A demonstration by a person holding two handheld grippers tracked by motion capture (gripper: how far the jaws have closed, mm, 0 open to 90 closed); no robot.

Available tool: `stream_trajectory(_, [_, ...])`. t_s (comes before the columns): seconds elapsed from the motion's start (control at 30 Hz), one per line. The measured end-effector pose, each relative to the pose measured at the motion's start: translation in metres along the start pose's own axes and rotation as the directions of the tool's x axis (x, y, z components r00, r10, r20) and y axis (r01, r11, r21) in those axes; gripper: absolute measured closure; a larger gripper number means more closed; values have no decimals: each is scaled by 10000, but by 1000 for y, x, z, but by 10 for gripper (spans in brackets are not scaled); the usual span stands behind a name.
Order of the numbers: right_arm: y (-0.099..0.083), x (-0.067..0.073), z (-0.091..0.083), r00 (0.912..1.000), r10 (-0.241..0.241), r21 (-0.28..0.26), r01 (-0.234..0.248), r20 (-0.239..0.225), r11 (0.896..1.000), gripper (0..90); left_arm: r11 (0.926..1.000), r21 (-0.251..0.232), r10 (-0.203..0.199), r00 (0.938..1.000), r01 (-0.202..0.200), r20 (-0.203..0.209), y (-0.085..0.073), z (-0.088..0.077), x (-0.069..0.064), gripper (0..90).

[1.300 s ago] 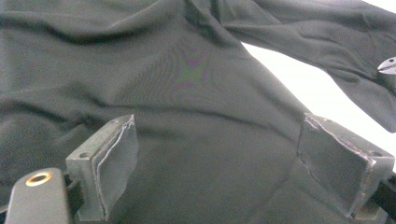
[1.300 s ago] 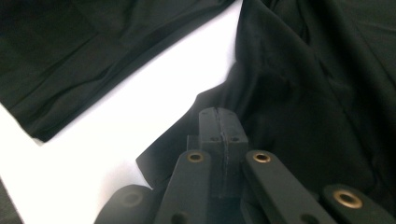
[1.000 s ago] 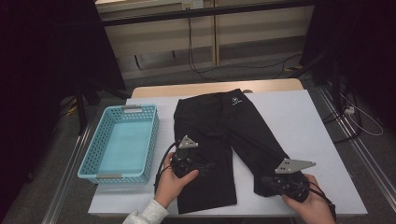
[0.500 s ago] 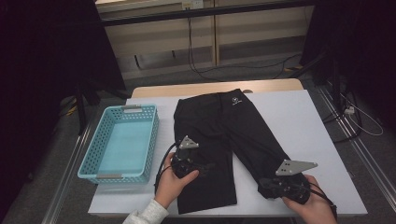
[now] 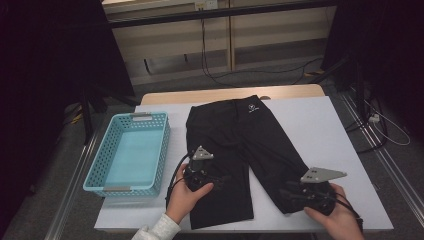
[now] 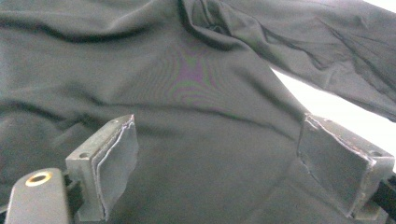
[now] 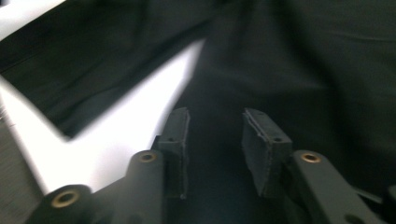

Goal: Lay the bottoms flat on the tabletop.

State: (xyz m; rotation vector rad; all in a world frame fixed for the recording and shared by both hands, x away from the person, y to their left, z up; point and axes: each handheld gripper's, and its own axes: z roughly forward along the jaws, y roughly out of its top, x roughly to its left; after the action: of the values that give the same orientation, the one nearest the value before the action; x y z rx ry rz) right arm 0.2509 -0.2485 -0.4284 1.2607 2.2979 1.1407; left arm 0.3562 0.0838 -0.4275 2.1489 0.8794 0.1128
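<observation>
The right gripper [image 5: 295, 194], at five o'clock on the table [image 5: 325, 130], has just been opening its jaws off the black shorts [image 5: 240, 145] spread at centre, nothing pinched between them, suggesting a release, while the left gripper [image 5: 212, 179] hovers, jaws wide apart, over the leg at seven o'clock.

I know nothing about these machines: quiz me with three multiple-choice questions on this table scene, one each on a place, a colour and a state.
1. Where is the basket relative to the black shorts?
A. at their left B. on top of them C. at their right
2. What colour is the basket?
A. red B. light blue C. yellow
3. How do the left tool's jaws stand?
A. clamped on the basket B. shut tight C. wide apart over the fabric

Answers: 1 A, it sits at the table's left side; 2 B, its mesh walls are light blue; 3 C, a broad gap separates the pads.
</observation>
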Motion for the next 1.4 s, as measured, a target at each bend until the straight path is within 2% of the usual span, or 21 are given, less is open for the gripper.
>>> stream_trajectory(0.07, [-4, -14, -6, 9967, 95, -55, -91, 802, 9999, 564, 10000, -29, -20, 10000, 20, -4, 0, 1, 0, 128])
stream_trajectory(0.13, [-8, -25, -9, 9928, 335, -21, -335, 1148, 9994, 552, 10000, -12, -11, 10000, 11, -25, 0, 1, 1, 128])
stream_trajectory(0.2, [-13, -35, -10, 9858, 353, 125, -379, 1643, 9992, 539, 10000, -11, -16, 10000, 16, -34, 0, 1, 1, 128])
stream_trajectory(0.3, [-17, -45, -12, 9774, 623, 122, -661, 2020, 9977, 522, 10000, -21, -17, 10000, 17, -47, 1, 0, 1, 128])
stream_trajectory(0.4, [-19, -51, -15, 9742, 923, -68, -929, 2061, 9956, 522, 10000, -8, 10, 10000, -10, -48, 1, 0, 0, 128])
stream_trajectory(0.47, [-20, -54, -17, 9664, 1220, 11, -1255, 2262, 9921, 524, 10000, -16, -7, 10000, 7, -48, 1, 0, 0, 128])
stream_trajectory(0.53, [-22, -58, -18, 9616, 1309, 43, -1360, 2413, 9907, 533, 10000, 7, 18, 10000, -18, -38, 1, 0, 0, 128])
stream_trajectory(0.63, [-26, -63, -16, 9586, 1414, 279, -1529, 2471, 9879, 552, 10000, -1, 22, 10000, -22, -42, 1, 0, -1, 128])
stream_trajectory(0.73, [-28, -65, -12, 9604, 1436, 424, -1581, 2388, 9865, 595, 10000, 18, 40, 10000, -40, -18, 1, 1, -1, 127])
stream_trajectory(0.83, [-26, -66, -12, 9660, 1490, 523, -1634, 2115, 9852, 759, 9999, 22, 116, 9999, -116, -30, 1, 1, -2, 126])
stream_trajectory(0.9, [-25, -66, -11, 9704, 1429, 562, -1565, 1944, 9861, 829, 9999, 12, 121, 9999, -121, -14, 1, 1, -3, 126])
stream_trajectory(0.97, [-22, -65, -14, 9732, 1421, 345, -1506, 1806, 9880, 886, 9999, 1, 108, 9999, -108, -32, 1, 0, -3, 127])
stream_trajectory(1.07, [-16, -68, -13, 9688, 1584, 22, -1617, 1905, 9868, 894, 10000, 14, 98, 9999, -98, -63, 1, 1, -2, 126])
stream_trajectory(1.13, [-10, -75, -10, 9621, 1716, -72, -1741, 2121, 9847, 895, 9999, 19, 158, 9999, -158, -12, 2, 1, -3, 127])
stream_trajectory(1.2, [-8, -83, -5, 9517, 1787, -134, -1812, 2495, 9834, 894, 9999, -19, 126, 9999, -126, -5, 2, 0, -4, 127])
stream_trajectory(1.23, [-9, -85, -4, 9503, 1859, -158, -1880, 2499, 9820, 894, 9999, -20, 161, 9999, -161, -31, 2, 0, -3, 127])
stream_trajectory(1.33, [-14, -88, 0, 9465, 1742, 208, -1867, 2716, 9822, 888, 10000, 14, 87, 9999, -87, -55, 1, 1, -1, 126])
stream_trajectory(1.4, [-16, -89, 1, 9465, 1845, 112, -1944, 2647, 9809, 848, 9999, 43, 107, 9999, -107, -87, 0, 0, -1, 126])
